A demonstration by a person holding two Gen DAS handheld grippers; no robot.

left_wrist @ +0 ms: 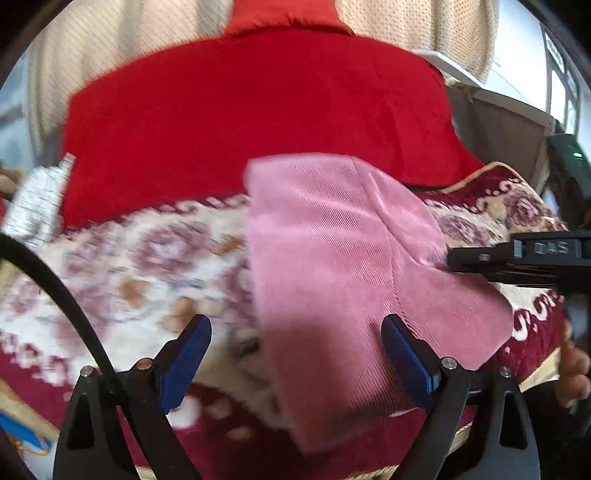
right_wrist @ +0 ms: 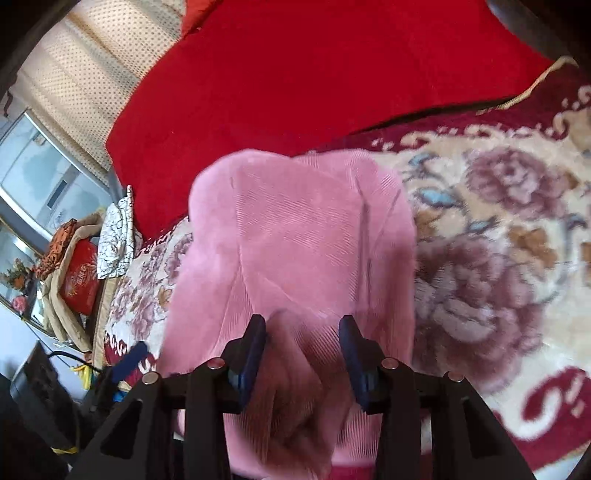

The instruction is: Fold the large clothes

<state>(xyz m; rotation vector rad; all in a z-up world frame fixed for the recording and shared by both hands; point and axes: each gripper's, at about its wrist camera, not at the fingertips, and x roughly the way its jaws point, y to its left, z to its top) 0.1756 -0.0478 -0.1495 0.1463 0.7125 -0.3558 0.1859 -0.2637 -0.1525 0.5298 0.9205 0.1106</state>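
Note:
A pink ribbed garment (left_wrist: pixel 332 251) lies folded into a long strip on a floral blanket (left_wrist: pixel 147 258). My left gripper (left_wrist: pixel 295 332) is open, its blue pads wide apart above the strip's near end and the blanket. My right gripper (left_wrist: pixel 480 258) comes in from the right in the left wrist view, its tip at the garment's right edge. In the right wrist view the pink garment (right_wrist: pixel 295 240) fills the middle, and the right gripper (right_wrist: pixel 303 332) is open with a bunched fold of pink cloth between its blue pads (right_wrist: pixel 255 347), not pinched.
A red cushion (left_wrist: pixel 258 118) stands behind the garment against a cream curtain (left_wrist: pixel 424 26). At the blanket's left end lie a white patterned cloth (right_wrist: pixel 116 236) and a red packet (right_wrist: pixel 79 282). A hand (left_wrist: pixel 572 369) shows at the right edge.

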